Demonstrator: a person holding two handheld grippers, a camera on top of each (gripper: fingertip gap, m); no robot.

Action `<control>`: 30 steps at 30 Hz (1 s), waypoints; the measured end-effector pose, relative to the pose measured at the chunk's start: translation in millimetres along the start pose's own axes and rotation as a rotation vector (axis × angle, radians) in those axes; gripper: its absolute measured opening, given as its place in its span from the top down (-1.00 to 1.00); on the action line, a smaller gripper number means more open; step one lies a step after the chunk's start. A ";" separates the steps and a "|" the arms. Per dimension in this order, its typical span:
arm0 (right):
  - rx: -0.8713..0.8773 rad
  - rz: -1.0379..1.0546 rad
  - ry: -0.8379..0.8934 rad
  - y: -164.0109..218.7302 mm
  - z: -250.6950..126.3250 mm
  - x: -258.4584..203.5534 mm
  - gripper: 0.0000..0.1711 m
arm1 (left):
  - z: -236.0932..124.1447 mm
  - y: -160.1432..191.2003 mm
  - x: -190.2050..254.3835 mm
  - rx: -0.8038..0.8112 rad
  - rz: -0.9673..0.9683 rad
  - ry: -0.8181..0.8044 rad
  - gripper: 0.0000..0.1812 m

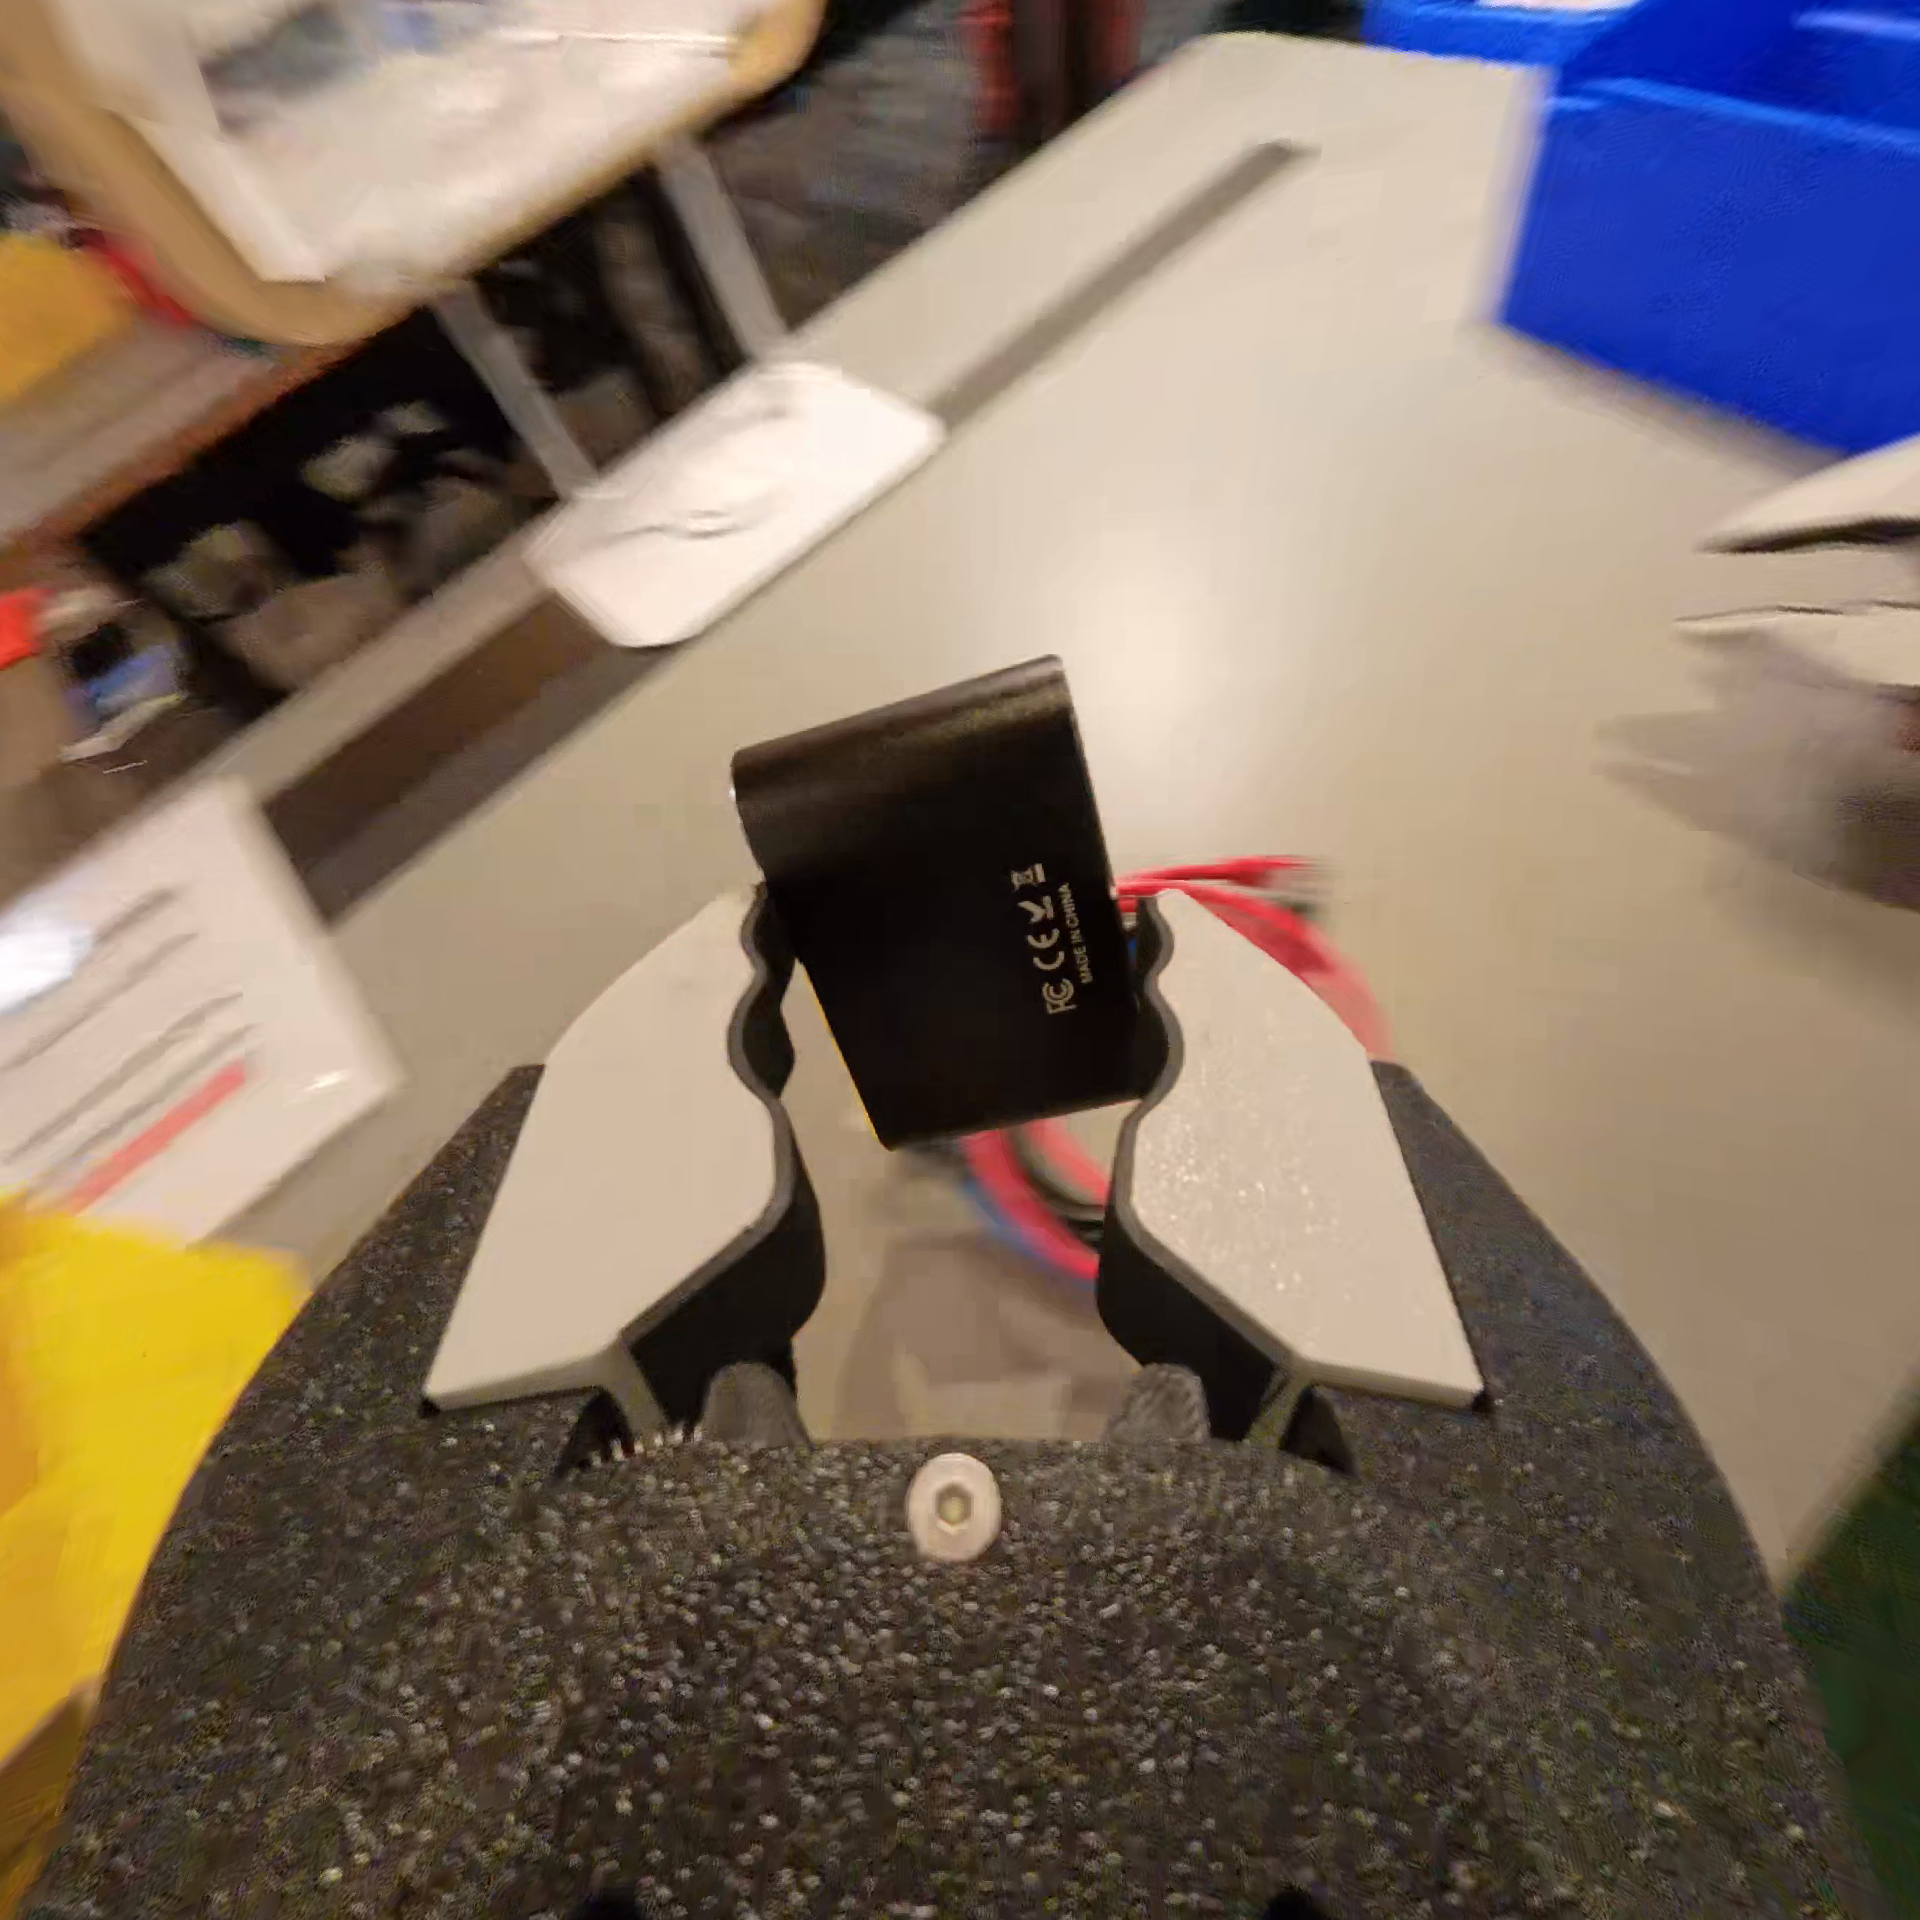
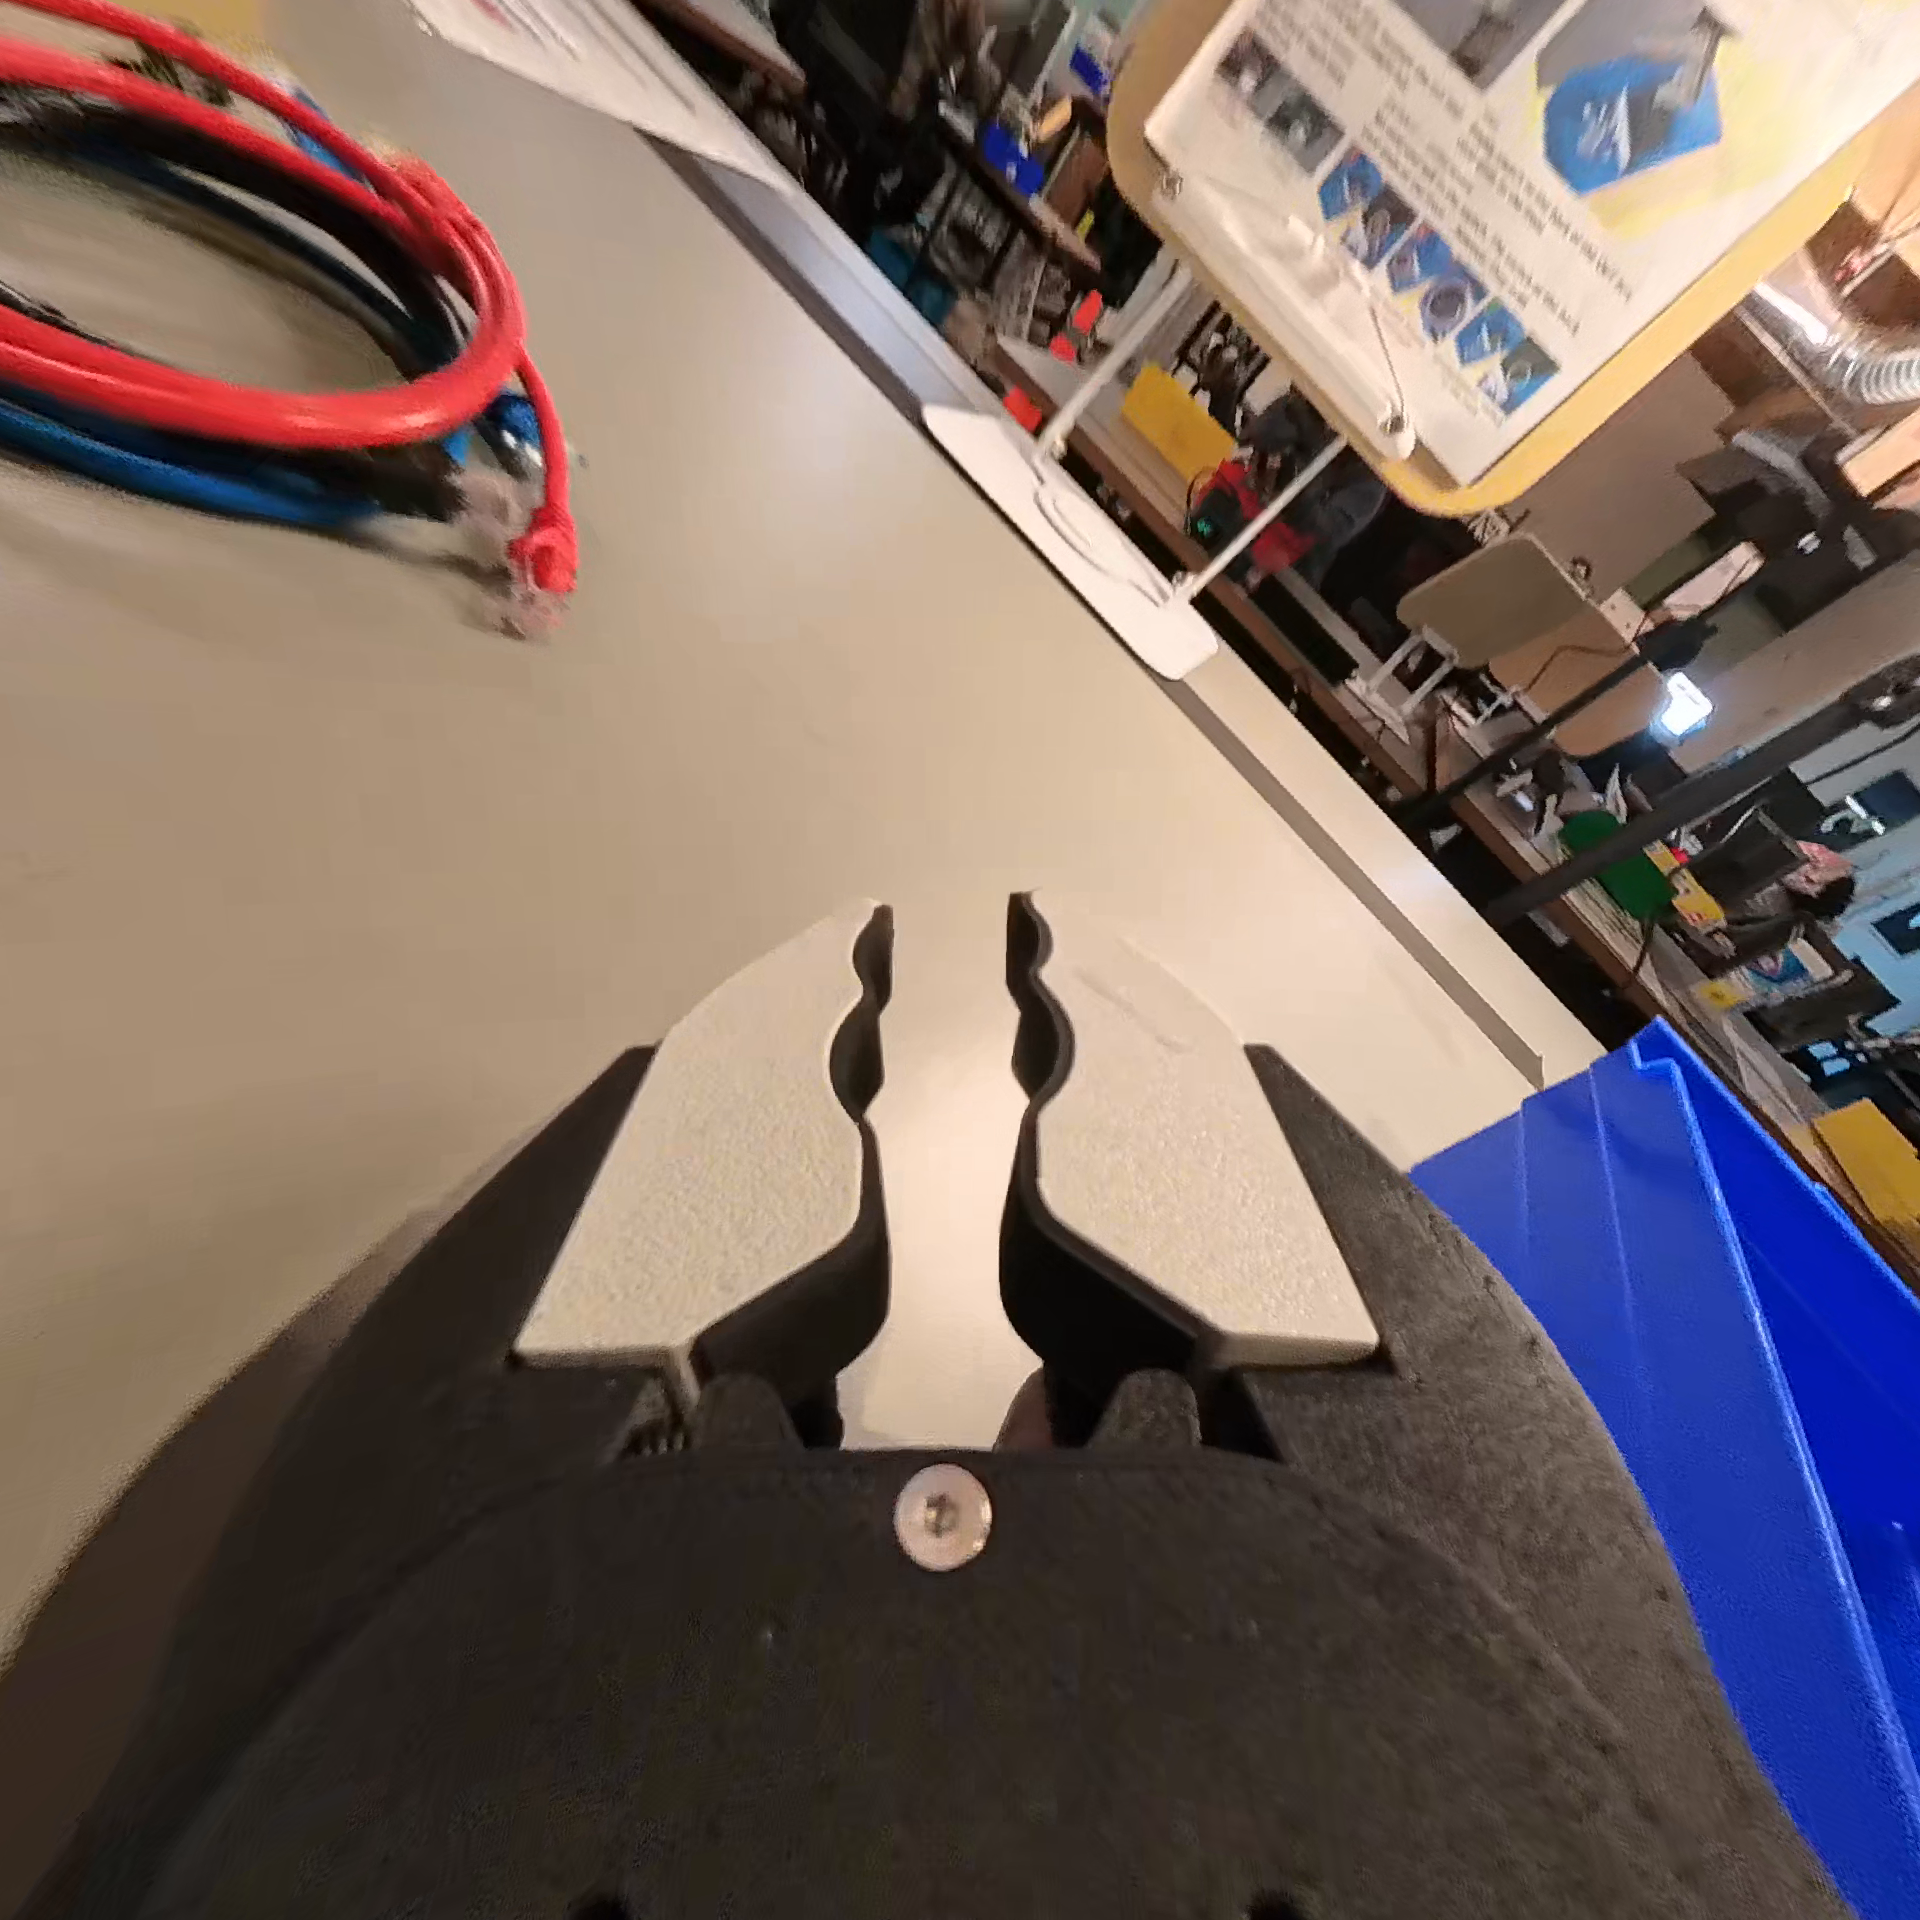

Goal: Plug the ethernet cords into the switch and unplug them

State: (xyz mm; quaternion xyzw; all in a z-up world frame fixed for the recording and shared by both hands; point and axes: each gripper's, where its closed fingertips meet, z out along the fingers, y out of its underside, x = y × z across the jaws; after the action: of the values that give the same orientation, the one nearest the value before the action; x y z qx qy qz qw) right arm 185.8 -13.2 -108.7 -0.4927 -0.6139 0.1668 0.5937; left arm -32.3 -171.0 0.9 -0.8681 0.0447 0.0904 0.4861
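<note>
My left gripper [image 1: 951,914] is shut on the black switch [image 1: 935,894] and holds it tilted above the grey table [image 1: 1299,623]; its ports are hidden. Red and blue ethernet cords [image 1: 1039,1195] lie on the table under and to the right of the switch. In the right wrist view a coil of red, blue and black ethernet cords [image 2: 312,343] lies at the upper left, with a red plug end [image 2: 545,556] pointing down. My right gripper [image 2: 951,925] is empty, its jaws a narrow gap apart, low over bare table, well right of the cords.
Blue plastic bins stand at the table's right side [image 1: 1714,239] and beside my right gripper [image 2: 1714,1351]. A white sign stand base [image 2: 1070,530] sits at the table's far edge, with a poster board [image 2: 1455,208] above it. Cluttered shelves lie beyond. My other gripper shows blurred at right [image 1: 1829,623]. My hands' fingertips stand some 30 cm from each other.
</note>
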 end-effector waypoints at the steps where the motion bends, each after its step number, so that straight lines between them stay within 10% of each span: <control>1: 0.018 -0.005 0.005 -3.0 -2.6 -1.4 0.76 | 7.6 1.4 38.8 -0.003 0.014 0.087 0.28; 9: 0.063 0.066 0.064 -6.8 -9.0 12.8 0.78 | 62.6 54.8 217.1 -0.188 0.131 0.416 0.29; 20: -0.044 -0.090 0.044 4.0 4.7 -4.8 0.78 | 114.0 79.0 226.5 -0.197 0.149 0.378 0.27; 30: 0.027 -0.020 0.046 -5.3 -5.7 -1.0 0.77 | 48.1 24.7 157.3 0.453 -0.092 0.128 0.19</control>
State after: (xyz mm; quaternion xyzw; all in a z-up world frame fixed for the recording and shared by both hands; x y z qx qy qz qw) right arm 188.6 -18.6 -103.7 -0.4822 -0.6026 0.1580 0.6159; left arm 112.2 -141.3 -75.8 -0.7420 0.0547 0.0007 0.6681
